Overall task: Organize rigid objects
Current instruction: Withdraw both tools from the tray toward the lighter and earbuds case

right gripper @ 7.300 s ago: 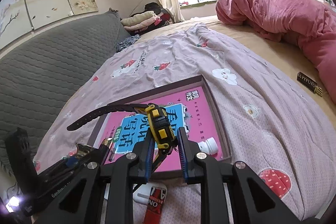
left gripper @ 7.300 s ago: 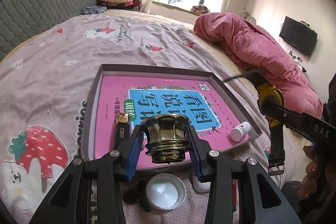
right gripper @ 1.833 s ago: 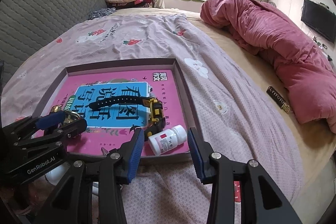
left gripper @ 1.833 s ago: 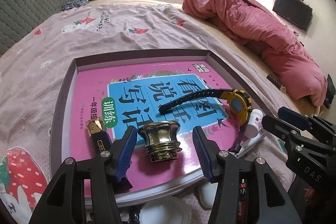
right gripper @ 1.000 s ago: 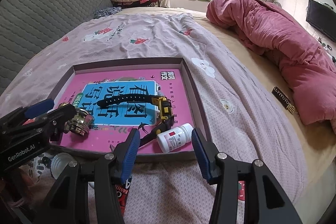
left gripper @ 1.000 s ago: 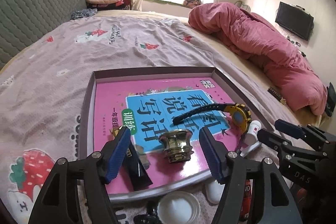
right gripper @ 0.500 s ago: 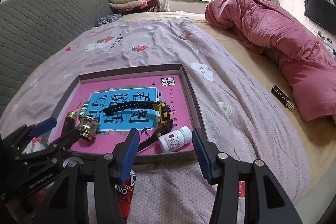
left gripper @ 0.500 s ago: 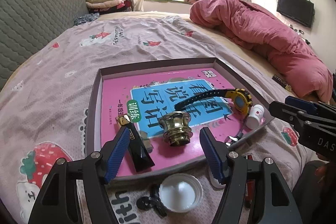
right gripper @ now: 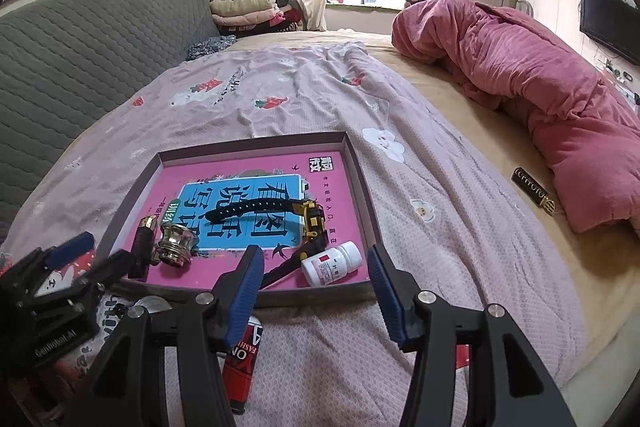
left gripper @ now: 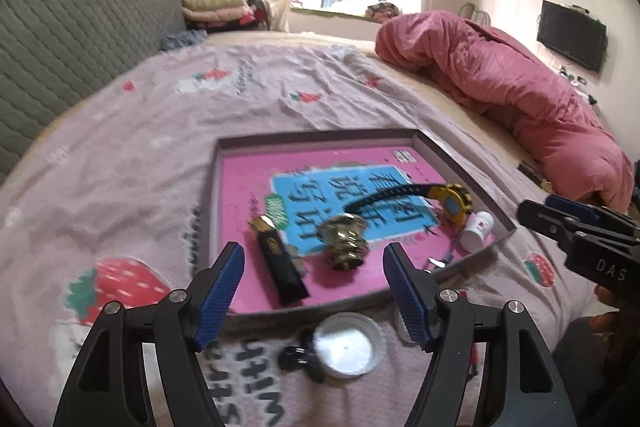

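A shallow box tray (left gripper: 304,307) (right gripper: 320,297) with a pink book cover as its floor lies on the bed. In it rest a brass knob (left gripper: 345,242) (right gripper: 175,247), a black lighter with a gold cap (left gripper: 279,264) (right gripper: 143,241), a yellow watch with a black strap (left gripper: 451,202) (right gripper: 310,217) and a white pill bottle (left gripper: 476,227) (right gripper: 331,263). My left gripper (left gripper: 314,293) hangs over the tray's near edge, jaws opening with nothing between them. My right gripper (right gripper: 316,291) hovers near the pill bottle, jaws opening and empty.
On the bedspread just before the tray lie a white lid (left gripper: 347,345), a small black piece (left gripper: 298,357) and a red tube (right gripper: 242,359). A black and gold bar (right gripper: 534,190) lies beside the heaped pink quilt (right gripper: 520,83). A grey headboard (right gripper: 80,59) stands at the left.
Both grippers have drawn back and up from the tray, so more of the bed shows. Their jaws have spread a little wider. The items in the tray lie as before.
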